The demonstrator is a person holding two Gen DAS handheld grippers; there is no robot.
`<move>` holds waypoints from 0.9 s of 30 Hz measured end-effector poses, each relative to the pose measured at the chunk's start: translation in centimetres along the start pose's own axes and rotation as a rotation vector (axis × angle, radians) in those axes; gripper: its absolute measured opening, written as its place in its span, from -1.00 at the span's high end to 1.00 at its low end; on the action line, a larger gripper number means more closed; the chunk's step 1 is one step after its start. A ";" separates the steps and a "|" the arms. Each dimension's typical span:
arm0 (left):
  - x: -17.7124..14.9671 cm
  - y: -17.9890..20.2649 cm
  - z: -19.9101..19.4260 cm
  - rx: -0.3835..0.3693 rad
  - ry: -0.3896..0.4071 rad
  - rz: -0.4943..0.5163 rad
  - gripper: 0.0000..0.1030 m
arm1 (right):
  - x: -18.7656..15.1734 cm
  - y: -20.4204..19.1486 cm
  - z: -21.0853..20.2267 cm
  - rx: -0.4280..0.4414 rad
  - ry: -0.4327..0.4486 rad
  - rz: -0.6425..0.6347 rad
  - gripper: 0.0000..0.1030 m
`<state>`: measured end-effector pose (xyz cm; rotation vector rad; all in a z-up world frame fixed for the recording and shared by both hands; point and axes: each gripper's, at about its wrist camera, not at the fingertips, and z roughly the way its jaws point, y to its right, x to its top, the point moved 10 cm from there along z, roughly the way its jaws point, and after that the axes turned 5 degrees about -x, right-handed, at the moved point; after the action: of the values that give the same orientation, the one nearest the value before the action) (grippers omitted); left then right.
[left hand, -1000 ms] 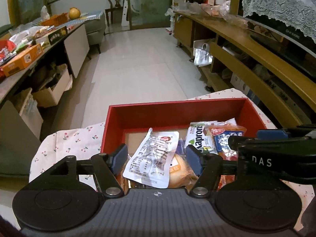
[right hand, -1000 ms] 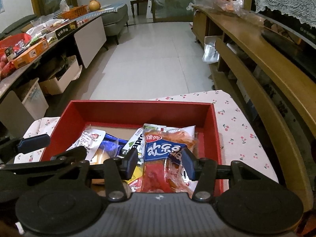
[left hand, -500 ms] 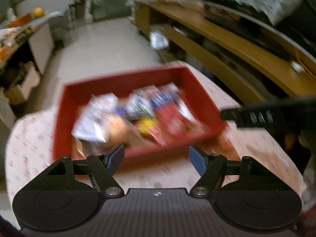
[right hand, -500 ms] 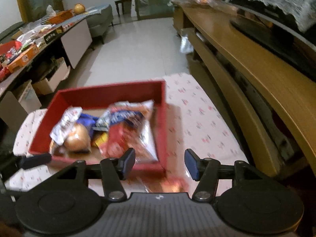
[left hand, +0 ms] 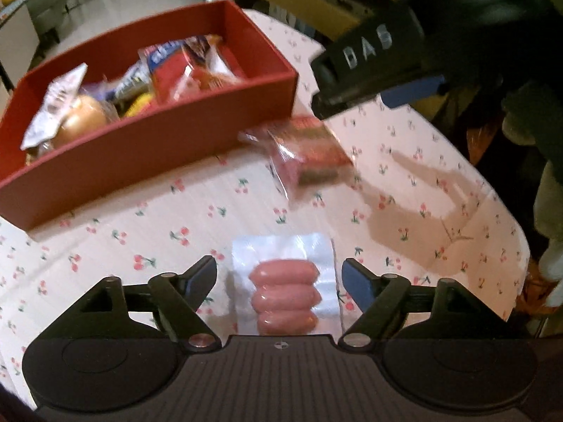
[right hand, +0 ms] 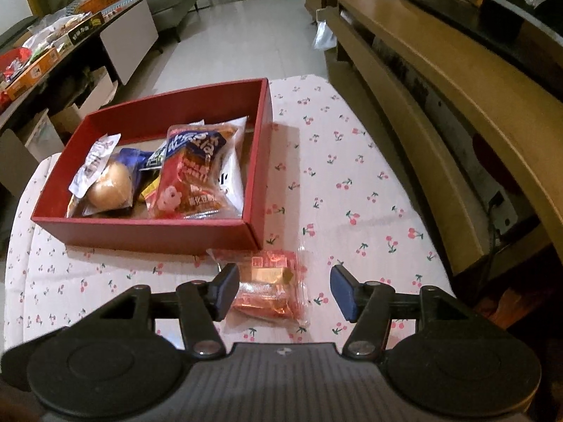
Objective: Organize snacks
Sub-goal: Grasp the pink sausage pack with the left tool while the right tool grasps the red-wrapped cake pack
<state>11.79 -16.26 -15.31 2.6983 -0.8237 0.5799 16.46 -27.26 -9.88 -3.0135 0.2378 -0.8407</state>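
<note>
left wrist view: the left claw (left hand: 279,276) is released, its fingers spread wide over the counter (left hand: 147,218), which is covered in a cherry-print cloth. a clear pack of pink sausages (left hand: 284,295) lies flat on the cloth between the two fingers, touching neither. ahead of the claw and slightly right lies a red snack packet (left hand: 309,151), blurred, just beside the near wall of the red box (left hand: 147,147). the box sits ahead and to the left and holds several snack packs, including a round bun in a wrapper (left hand: 79,119). the right claw's body crosses the upper right, above the red packet.

right wrist view: the right claw (right hand: 285,290) is released, fingers wide apart. the red snack packet (right hand: 269,286) lies on the cloth between them, nearer the left finger; contact cannot be told. the red box (right hand: 158,234) stands just ahead and to the left, with a red-and-blue snack bag (right hand: 191,176) and the bun (right hand: 111,186) inside.
</note>
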 end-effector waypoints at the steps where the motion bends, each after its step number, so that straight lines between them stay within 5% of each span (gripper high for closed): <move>1: -0.2 0.1 0.3 0.002 -0.012 0.004 -0.67 | -0.1 0.0 0.2 0.003 -0.006 -0.002 -0.24; 6: -1.2 0.2 1.0 0.041 -0.025 0.041 -0.48 | -0.3 -0.3 1.1 -0.003 -0.030 -0.017 -0.24; 14: -1.9 -1.0 -0.3 0.018 -0.025 0.023 -0.47 | -0.6 -0.6 3.4 0.024 -0.100 0.038 -0.27; 16: -2.0 -1.5 -0.7 0.017 -0.020 0.011 -0.47 | -0.5 -0.8 3.8 0.028 -0.102 0.047 -0.44; 22: -1.9 -2.5 -1.6 0.005 -0.003 -0.012 -0.47 | 0.2 -1.8 4.8 0.074 -0.122 0.076 -0.53; 27: -2.1 -2.6 -1.1 0.002 -0.015 -0.018 -0.47 | -1.1 -2.3 7.3 0.002 -0.173 -0.009 -0.63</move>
<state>11.41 -12.79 -15.61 2.7120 -0.8023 0.5573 19.59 -25.07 -16.58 -3.0637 0.2204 -0.5752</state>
